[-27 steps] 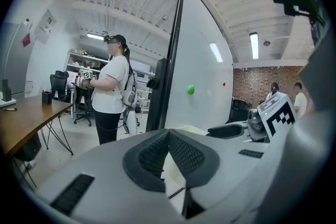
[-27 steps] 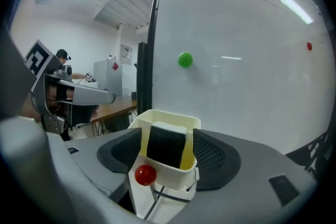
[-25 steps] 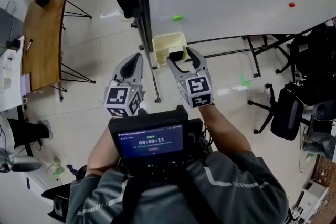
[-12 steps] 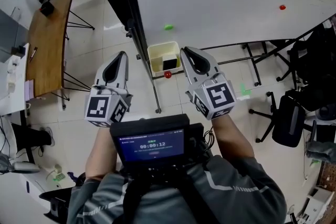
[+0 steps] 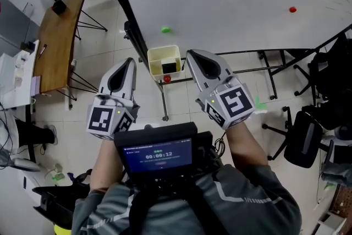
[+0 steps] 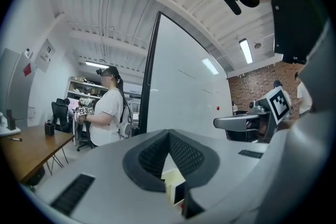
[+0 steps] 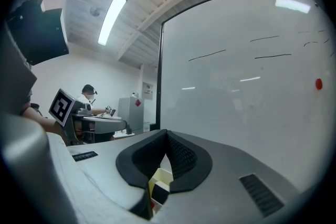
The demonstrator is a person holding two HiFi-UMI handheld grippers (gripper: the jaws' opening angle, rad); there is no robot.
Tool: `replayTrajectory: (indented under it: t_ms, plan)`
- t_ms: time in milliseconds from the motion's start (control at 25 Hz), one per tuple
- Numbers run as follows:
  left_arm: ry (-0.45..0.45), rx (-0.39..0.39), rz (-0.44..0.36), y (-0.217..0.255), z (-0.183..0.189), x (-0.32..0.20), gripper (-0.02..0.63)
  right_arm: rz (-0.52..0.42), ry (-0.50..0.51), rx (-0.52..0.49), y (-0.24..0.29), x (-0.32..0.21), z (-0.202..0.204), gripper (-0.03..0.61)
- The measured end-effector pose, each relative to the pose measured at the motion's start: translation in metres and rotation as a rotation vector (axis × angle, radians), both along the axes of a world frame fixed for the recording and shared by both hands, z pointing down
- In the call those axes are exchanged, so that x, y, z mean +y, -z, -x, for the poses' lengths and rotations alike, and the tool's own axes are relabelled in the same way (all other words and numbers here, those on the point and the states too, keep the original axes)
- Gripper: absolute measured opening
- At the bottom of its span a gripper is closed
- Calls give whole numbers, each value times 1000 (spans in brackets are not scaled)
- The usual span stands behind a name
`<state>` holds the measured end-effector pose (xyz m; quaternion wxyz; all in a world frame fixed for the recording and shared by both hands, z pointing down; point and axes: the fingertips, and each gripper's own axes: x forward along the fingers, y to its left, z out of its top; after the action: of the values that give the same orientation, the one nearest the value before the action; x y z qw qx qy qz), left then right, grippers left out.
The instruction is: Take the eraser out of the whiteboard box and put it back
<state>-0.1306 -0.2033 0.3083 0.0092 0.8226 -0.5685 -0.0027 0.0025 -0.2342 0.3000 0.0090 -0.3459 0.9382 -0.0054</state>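
On the left, my left gripper (image 5: 128, 65) is clenched on nothing. Its two jaws touch at the tips. It hangs just left of the box and does not touch it. I would leave it there, out of the way.

In the middle is the pale yellow box (image 5: 151, 63). It hangs at the bottom edge of the whiteboard (image 5: 231, 3), near the board's left corner. The eraser (image 5: 170, 67), a small dark block, sits inside the box, close to its right wall. A little red magnet (image 5: 167, 79) sits just under the box.

On the right, my right gripper (image 5: 195, 59) is squeezed tight too. Its jaws have just been closing, and nothing is between them. It is just right of the box.

To grab the eraser well, I think I should open the right jaws wide first, then come over the box's open top and go straight down — one jaw on each side of the eraser. I must not bump the rim, because the box might slip. Squeeze softly, then lift straight up.
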Motion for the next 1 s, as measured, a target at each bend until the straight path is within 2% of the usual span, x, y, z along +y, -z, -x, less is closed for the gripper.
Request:
replayTrajectory:
  t_ms: [120,360,560,1000]
  plan:
    - [36,-48,-16,7,-23,15,31,17,65,-10,1,6,-14,26]
    - [75,14,-22,22,-43,54,31,-14,146,-27,14,31,-26,26]
    - [80,-2,-12,23,-40,98,31,-8,129,-39,21,65,-31,26]
    - [21,79,-27,22,-19,221,31,9,47,-11,25,193,-23,26]
